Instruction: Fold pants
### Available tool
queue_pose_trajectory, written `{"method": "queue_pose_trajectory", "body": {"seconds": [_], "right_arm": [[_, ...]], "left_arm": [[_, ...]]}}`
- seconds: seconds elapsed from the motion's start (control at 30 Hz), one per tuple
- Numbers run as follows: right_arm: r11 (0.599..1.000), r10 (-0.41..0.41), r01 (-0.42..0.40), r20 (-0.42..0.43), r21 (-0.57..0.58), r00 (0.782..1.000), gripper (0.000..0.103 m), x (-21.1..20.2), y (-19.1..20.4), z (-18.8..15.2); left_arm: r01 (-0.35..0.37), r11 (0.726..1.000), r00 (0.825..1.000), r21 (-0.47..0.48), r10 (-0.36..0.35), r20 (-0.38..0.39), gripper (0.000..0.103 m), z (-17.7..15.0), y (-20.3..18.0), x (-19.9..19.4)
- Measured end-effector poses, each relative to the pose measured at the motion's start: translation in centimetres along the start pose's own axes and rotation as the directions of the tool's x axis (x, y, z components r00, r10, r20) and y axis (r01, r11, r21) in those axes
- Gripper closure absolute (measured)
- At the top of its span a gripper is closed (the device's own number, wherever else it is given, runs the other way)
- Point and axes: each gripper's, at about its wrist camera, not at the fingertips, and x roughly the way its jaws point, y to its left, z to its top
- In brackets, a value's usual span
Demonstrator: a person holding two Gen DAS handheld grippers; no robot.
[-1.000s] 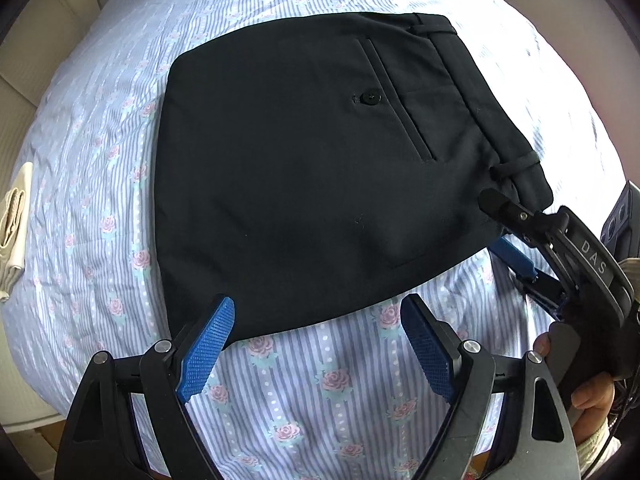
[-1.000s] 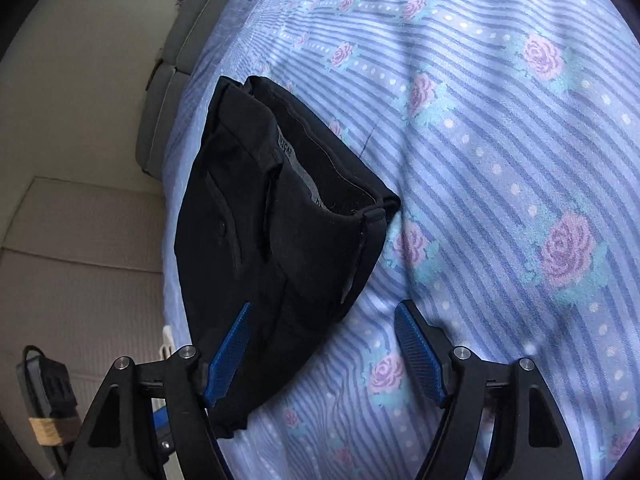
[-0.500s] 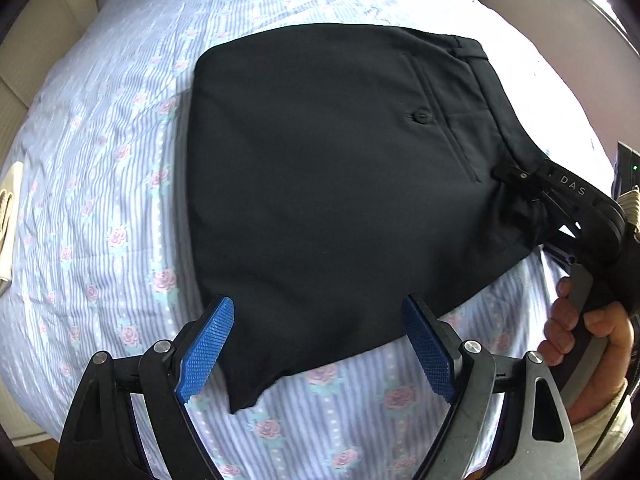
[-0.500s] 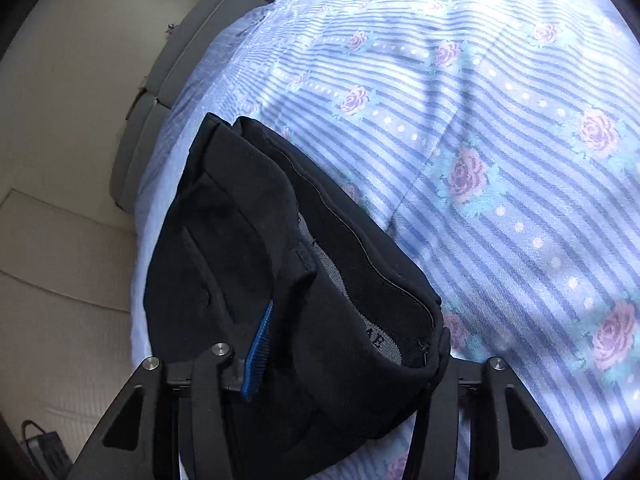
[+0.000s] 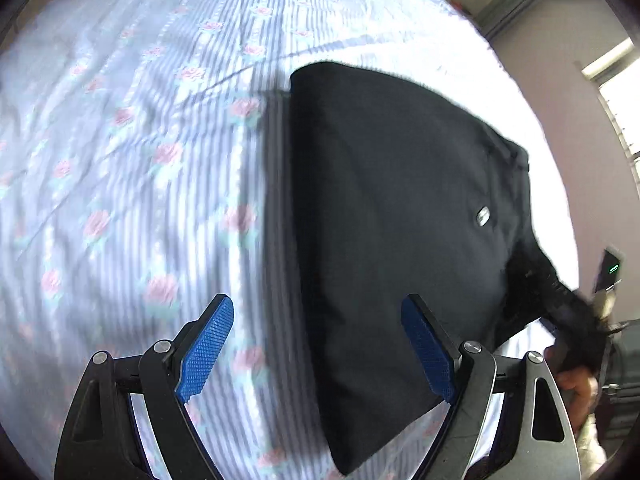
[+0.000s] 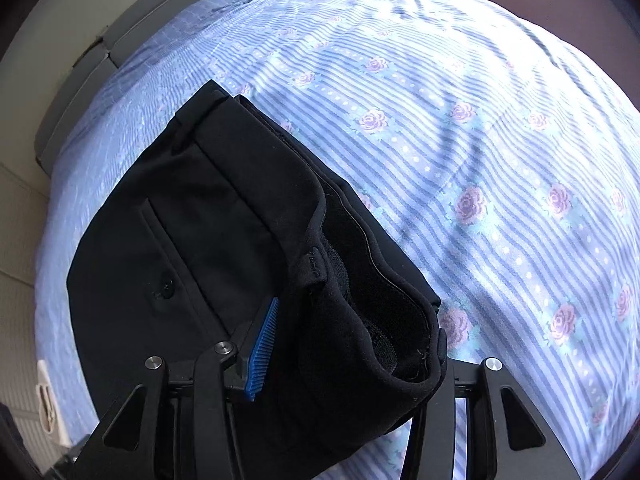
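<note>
The left gripper (image 5: pixel 316 354) was held wide open with nothing pinched, its blue pads just hanging above the folded black pants (image 5: pixel 400 220), whose left edge ran between the fingers. The right gripper (image 6: pixel 348 352) was clamped onto the waistband end of the pants (image 6: pixel 224 248), with that corner bunched up and one finger buried under fabric. Everything was laid on a striped, rose-print bedsheet (image 6: pixel 500 152).
</note>
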Motion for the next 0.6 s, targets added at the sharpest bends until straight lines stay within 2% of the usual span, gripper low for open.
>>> {"method": "queue_pose_trajectory", "body": {"seconds": [0.1,0.27,0.47,0.5,0.53,0.6], "right_arm": [[1.0,-0.015,0.015,-0.016,0.017,1.0,0.057,0.3,0.3,0.4],[0.996,-0.084,0.084,-0.013,-0.006,0.996,0.056,1.0,2.7,0.9],[0.996,-0.088,0.088,-0.03,0.015,0.996,0.055,1.5,3.1,1.3],[0.996,-0.088,0.089,-0.031,0.005,0.996,0.055,1.5,3.0,1.3],[0.996,-0.089,0.089,-0.031,-0.001,0.996,0.055,1.6,3.1,1.2],[0.997,-0.081,0.081,-0.032,0.001,0.996,0.055,1.8,2.7,1.1]], "left_arm": [[0.126,0.992,0.992,-0.019,-0.126,0.001,0.018,2.5,2.2,0.5],[0.198,0.979,0.979,0.05,-0.195,-0.053,0.022,5.3,2.3,2.6],[0.268,0.962,0.962,0.045,-0.266,-0.058,0.022,7.1,1.5,4.2],[0.287,0.957,0.957,0.04,-0.284,-0.061,0.025,7.3,0.8,4.8],[0.315,0.949,0.947,0.031,-0.312,-0.071,0.034,7.6,0.6,5.2],[0.336,0.942,0.938,0.014,-0.333,-0.096,0.036,8.4,-0.1,6.2]]}}
